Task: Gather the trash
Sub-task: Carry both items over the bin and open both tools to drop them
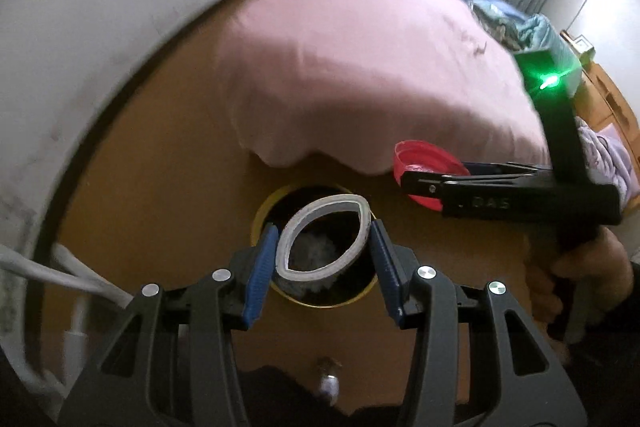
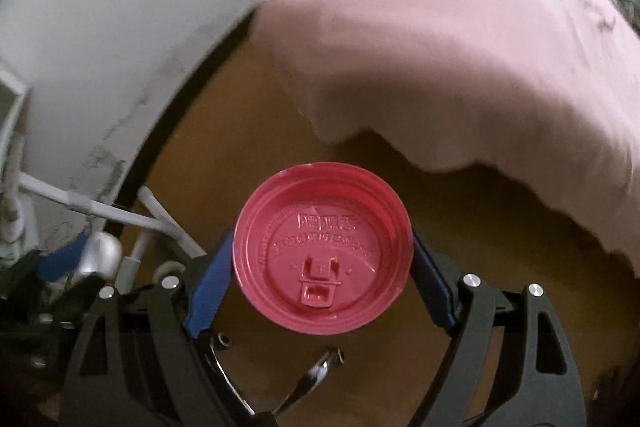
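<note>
My left gripper (image 1: 324,255) is shut on a squashed white paper cup (image 1: 320,231), open end toward the camera. It holds the cup over a round black bin with a yellow rim (image 1: 260,211) standing on the brown floor. White crumpled trash shows through the cup, inside the bin. My right gripper (image 2: 322,267) is shut on a red plastic cup lid (image 2: 322,247), gripped by its edges. In the left wrist view the right gripper (image 1: 404,183) and the red lid (image 1: 416,157) hang to the right of the bin, a little above it.
A pink bedsheet (image 1: 360,67) hangs over the bed edge just behind the bin. A white wall (image 1: 100,27) with white cables (image 1: 60,275) is on the left. Wooden furniture (image 1: 612,99) and crumpled bedding (image 1: 512,23) lie at the far right.
</note>
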A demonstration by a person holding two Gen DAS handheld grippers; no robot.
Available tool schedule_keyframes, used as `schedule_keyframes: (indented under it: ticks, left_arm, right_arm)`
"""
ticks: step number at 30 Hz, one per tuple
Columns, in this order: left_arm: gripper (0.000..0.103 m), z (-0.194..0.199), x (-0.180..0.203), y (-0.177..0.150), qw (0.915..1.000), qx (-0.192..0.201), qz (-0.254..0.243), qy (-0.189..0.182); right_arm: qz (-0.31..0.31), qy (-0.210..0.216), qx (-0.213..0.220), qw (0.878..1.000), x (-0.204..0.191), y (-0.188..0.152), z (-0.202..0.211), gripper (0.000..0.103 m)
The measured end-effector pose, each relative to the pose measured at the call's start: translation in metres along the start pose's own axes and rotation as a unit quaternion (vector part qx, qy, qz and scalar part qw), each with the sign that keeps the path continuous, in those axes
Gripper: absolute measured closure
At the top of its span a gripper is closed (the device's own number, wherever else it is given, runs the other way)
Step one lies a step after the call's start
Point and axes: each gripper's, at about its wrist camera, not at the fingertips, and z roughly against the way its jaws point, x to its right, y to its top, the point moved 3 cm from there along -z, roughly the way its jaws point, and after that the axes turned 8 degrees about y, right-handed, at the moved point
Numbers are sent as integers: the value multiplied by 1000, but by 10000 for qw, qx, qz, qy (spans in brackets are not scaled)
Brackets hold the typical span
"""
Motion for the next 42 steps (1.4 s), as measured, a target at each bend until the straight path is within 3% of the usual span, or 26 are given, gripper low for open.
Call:
schedule_keyframes:
  ticks: [7,10,17,20,25,34,39,42]
  left_arm:
    - [57,-105,7,-17,9967,-772,233,-62]
    - [57,-111,-3,-18,9960,-774,405,-199]
    - [57,-116,7,-16,9969,-748,232,-27]
    - [43,-111,7,-14,9978,-640,167,-75]
    - [31,-99,9,-15,9988,-476,95,25]
    - [25,-64,1,-13,9995,-263,38,197]
    - [11,7,-4,-3,9962,286,-335,753]
    - [9,87,-13,3,9907,791,-499,987]
  right_arm:
    - [-354,-142,-481,9981,36,-8,-44,23]
    - [-363,-124,-525,9979,37,-10,-47,23]
    - [-314,-44,-442,9985,31,-11,-46,22]
    - [-268,-18,-364,9990,31,-9,-39,21]
    - [-257,40,-331,9991,29,-8,-37,20]
    - [-213,7,-123,9997,21,-4,-24,15]
    - [305,-555,279,9976,-2,3,7,15]
    - [657,-601,654,9939,-32,7,38,15]
